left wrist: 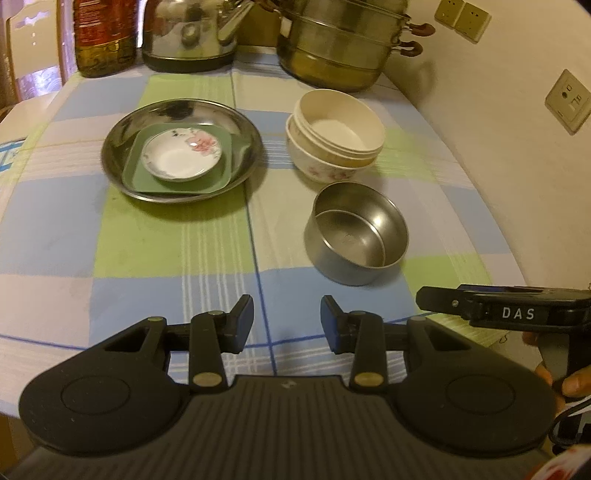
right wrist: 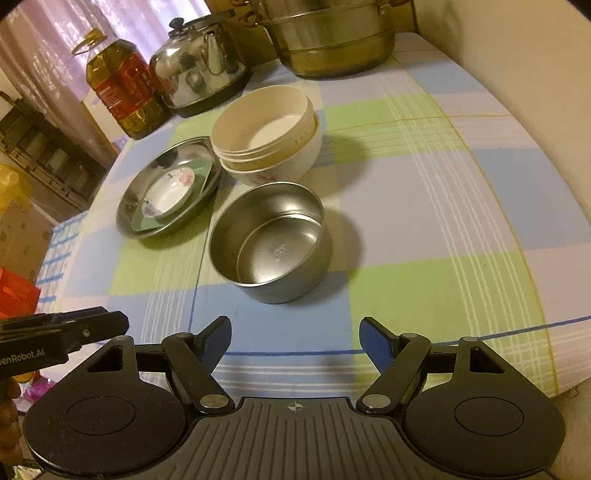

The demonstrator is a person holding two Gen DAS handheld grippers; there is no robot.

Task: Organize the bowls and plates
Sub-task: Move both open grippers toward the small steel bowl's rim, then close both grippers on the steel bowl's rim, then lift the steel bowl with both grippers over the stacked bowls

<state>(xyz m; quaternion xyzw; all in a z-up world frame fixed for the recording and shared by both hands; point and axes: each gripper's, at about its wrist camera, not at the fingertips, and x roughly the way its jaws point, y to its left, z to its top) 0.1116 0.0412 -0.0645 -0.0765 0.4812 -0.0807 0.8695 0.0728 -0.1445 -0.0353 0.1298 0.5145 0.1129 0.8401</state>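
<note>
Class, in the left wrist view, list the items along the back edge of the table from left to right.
Oil bottle → kettle → stacked steamer pot.

Warm, dim indoor light casts soft shadows right of the steel bowl (right wrist: pixel 269 242); glare spots the kettle (right wrist: pixel 201 61) behind it; fisheye edges bend and darken.

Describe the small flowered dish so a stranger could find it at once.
On the checked tablecloth, find the wide steel plate left of the stacked bowls. A green square plate lies in it, and the small dish sits on top: the only white, round one, with a pink flower.
</note>
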